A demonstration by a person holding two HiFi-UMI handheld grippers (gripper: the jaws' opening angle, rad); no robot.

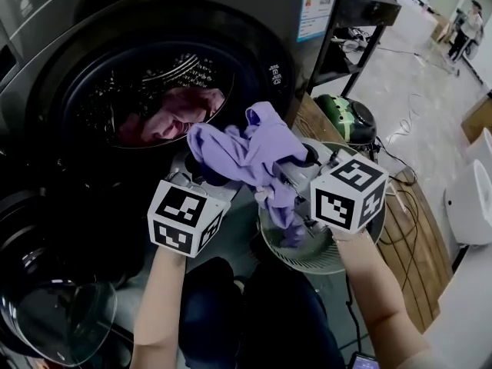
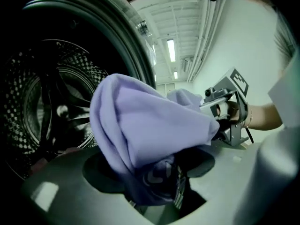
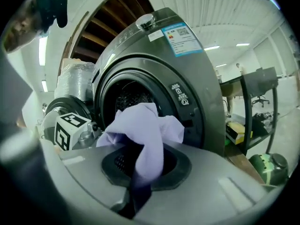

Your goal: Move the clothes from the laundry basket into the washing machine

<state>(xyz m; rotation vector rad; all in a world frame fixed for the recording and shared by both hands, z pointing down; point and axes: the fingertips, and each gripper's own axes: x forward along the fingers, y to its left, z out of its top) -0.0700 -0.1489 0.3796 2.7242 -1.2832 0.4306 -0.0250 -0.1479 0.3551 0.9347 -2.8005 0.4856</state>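
A lilac garment (image 1: 254,156) hangs between both grippers in front of the washing machine's open drum (image 1: 146,98). My left gripper (image 1: 206,177) is shut on its left part, where the cloth (image 2: 145,135) bunches over the jaws. On its right part my right gripper (image 1: 301,181) is shut too, the fabric (image 3: 145,135) draping down into the jaws. A pink garment (image 1: 173,114) lies inside the drum. The pale green laundry basket (image 1: 338,256) stands below the right gripper, with the lilac cloth's tail hanging into it.
The washer's glass door (image 1: 58,321) hangs open at lower left. A dark metal rack (image 1: 361,37) stands right of the machine, with a green round appliance (image 1: 346,118) on the wooden floor beside it. The person's dark-clad knees (image 1: 254,314) are below the grippers.
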